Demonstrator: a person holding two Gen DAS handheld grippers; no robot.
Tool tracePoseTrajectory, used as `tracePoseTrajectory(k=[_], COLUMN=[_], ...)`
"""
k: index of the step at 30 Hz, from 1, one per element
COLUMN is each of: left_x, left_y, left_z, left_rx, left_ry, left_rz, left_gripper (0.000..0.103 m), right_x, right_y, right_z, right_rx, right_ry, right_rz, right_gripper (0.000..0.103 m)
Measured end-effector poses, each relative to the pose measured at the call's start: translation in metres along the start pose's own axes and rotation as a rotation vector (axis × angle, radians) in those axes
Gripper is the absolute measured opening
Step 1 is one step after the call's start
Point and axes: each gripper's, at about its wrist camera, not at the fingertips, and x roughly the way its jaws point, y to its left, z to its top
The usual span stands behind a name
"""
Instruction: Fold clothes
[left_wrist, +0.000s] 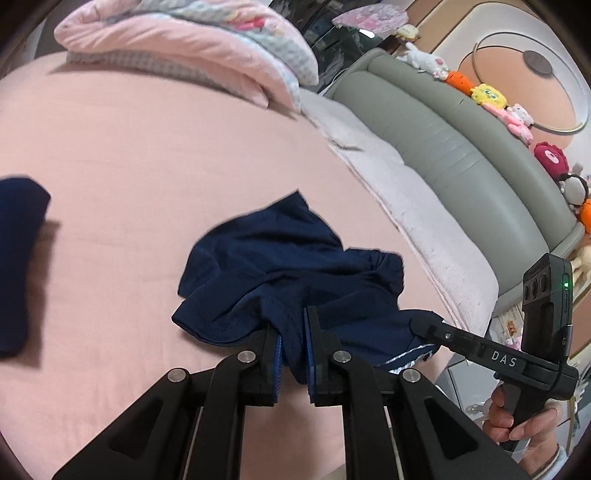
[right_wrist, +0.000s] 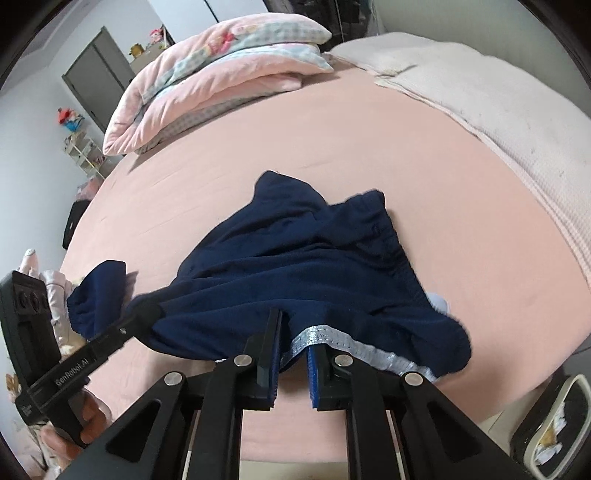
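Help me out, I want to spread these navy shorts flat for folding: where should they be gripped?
Grip the navy shorts at the hem with the silver trim, from the near edge of the bed. That edge faces both grippers; the gathered waistband lies far. Left gripper and right gripper each have cloth between the jaws there.

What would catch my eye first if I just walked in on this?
A crumpled pair of navy shorts in the middle of a pink bed sheet, pinched at its near edge by the left gripper and the right gripper. Behind it, a folded pink quilt sits at the far edge.
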Motion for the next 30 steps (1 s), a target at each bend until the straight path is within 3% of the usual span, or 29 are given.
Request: tracePoseTrajectory(k=[8, 18, 24, 30], left_x=[-0.022, -0.008, -0.005, -0.004], left_y=[-0.007, 0.008, 0.012, 0.016], left_z=[0.015, 0.0, -0.007, -0.01], left_rx=[0.056, 0.03, 0.023, 0.04], left_ry=[-0.05, 0.082, 0.106, 0.128], left_rz=[0.035, 0.088, 0.08, 0.127], left_gripper=[0.008, 0.009, 0.009, 0.009], right_x=[-0.007, 0.006, 0.007, 0.014], right_y=[0.013, 0.0, -0.009, -0.007], right_z=[0.003, -0.012, -0.017, -0.023], right_rx=[-0.049, 0.002, 0.045, 0.049], right_ry=[0.012, 0.088, 0.105, 0.122], right_rz=[-0.006, -0.01, 0.006, 0.004], right_gripper=[0.01, 0.01, 0.01, 0.01])
